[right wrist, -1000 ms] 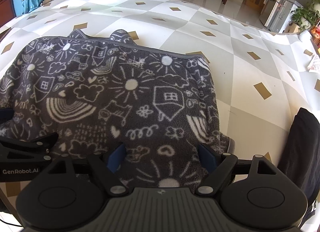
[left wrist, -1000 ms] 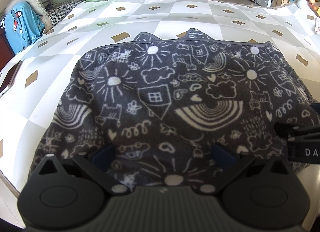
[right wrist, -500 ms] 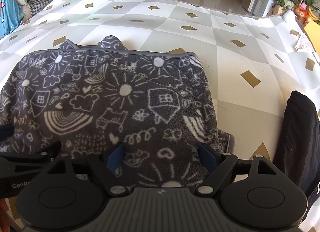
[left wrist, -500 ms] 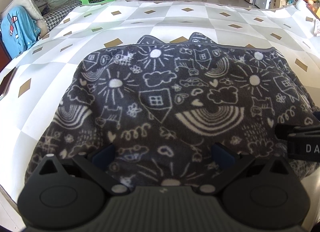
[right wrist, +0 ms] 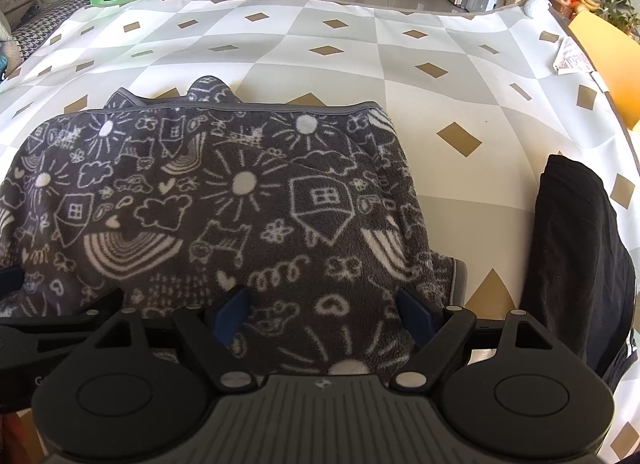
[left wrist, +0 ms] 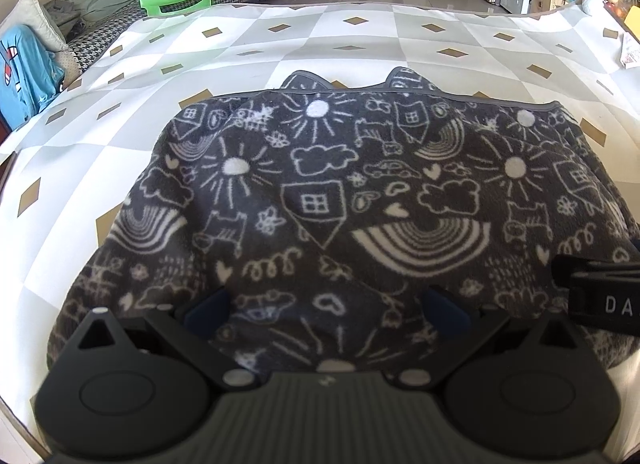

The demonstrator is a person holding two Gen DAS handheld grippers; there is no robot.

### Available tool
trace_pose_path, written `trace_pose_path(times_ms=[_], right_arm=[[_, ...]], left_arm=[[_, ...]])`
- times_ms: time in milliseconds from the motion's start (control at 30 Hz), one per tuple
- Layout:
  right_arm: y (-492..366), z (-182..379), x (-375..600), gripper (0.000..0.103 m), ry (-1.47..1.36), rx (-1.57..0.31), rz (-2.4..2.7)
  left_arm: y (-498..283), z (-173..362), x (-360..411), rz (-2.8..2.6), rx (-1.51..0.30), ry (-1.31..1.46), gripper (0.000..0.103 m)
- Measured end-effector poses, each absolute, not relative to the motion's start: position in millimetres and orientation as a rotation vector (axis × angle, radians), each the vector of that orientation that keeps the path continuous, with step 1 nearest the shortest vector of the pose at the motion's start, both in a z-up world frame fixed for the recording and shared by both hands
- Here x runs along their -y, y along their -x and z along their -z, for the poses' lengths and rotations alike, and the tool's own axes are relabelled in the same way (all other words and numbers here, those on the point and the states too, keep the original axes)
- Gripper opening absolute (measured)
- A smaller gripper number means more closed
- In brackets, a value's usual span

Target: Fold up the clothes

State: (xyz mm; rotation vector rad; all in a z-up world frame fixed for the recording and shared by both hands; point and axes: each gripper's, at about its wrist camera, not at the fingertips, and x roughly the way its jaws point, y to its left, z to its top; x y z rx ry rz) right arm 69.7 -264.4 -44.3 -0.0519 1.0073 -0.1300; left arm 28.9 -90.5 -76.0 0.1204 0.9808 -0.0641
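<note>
Although the dark grey fleece garment with white doodle print (left wrist: 360,200) is already doubled over on the checked white-and-grey desk (right wrist: 440,76), further folds seemingly remain. Both the left hand-held gripper (left wrist: 326,304) and right hand-held gripper (right wrist: 324,312) are held spread over its near edge, nothing pinched.

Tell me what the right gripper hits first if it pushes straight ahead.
The right gripper would most likely meet the grey patterned fleece lying just ahead between its open fingers, with the tablecloth under it.
</note>
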Motion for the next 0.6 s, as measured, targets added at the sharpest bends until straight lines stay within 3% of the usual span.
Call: trace_pose_path(times_ms=[600], right_arm=[[-76.0, 46.4, 278.4, 0.082, 0.001, -0.994, 0.191]], left_arm=[[-33.9, 76.2, 100.1, 0.049, -0.991, -0.114, 0.103]])
